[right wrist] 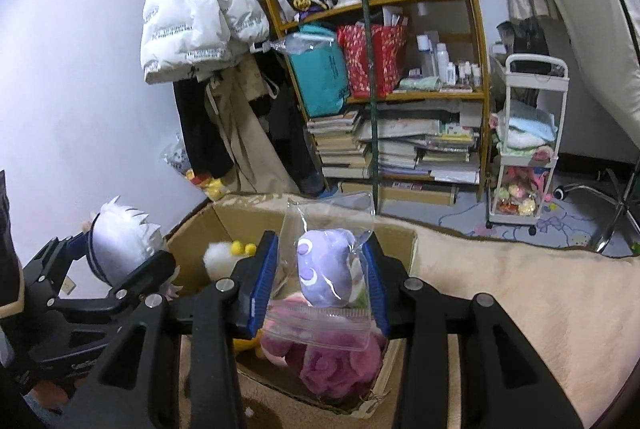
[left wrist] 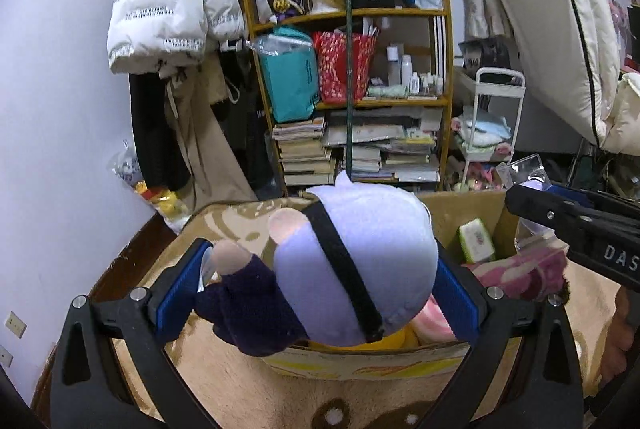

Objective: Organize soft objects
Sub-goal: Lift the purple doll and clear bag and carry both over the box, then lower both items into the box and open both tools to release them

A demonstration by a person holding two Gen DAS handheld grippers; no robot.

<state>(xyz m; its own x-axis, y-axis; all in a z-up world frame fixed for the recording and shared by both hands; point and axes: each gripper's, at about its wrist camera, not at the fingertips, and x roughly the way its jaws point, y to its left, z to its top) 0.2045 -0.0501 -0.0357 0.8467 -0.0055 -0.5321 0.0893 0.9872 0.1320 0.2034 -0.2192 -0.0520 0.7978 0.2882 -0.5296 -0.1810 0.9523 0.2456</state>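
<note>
Left tool (left wrist: 320,281): blue pads clamped on either side of a plush doll (left wrist: 352,265) with a pale lilac head, black band across it, dark navy body and peach limbs. Doll is held over the near edge of the cardboard box (left wrist: 460,207).

Right tool (right wrist: 320,281): blue pads closed on a clear zip bag (right wrist: 320,325) holding a small purple plush (right wrist: 320,269) with crescent markings. Bag hangs above the box interior; its zip strip lies toward the camera.

Cardboard box: open-topped, standing on a cream and tan fleece blanket (right wrist: 500,293). Contents seen from the right wrist: pink-magenta plush (right wrist: 332,361), a yellow plush (right wrist: 244,343) partly hidden, a white fluffy item with yellow knobs (right wrist: 224,255). From the left wrist, a small green and white packet (left wrist: 476,239) against the far wall; what it is, possibly tissues, cannot be read.

Background: wooden bookshelf (left wrist: 348,101) of books, bags and bottles; white puffer jacket (left wrist: 168,1) hanging left; white trolley cart (right wrist: 528,141) right.
</note>
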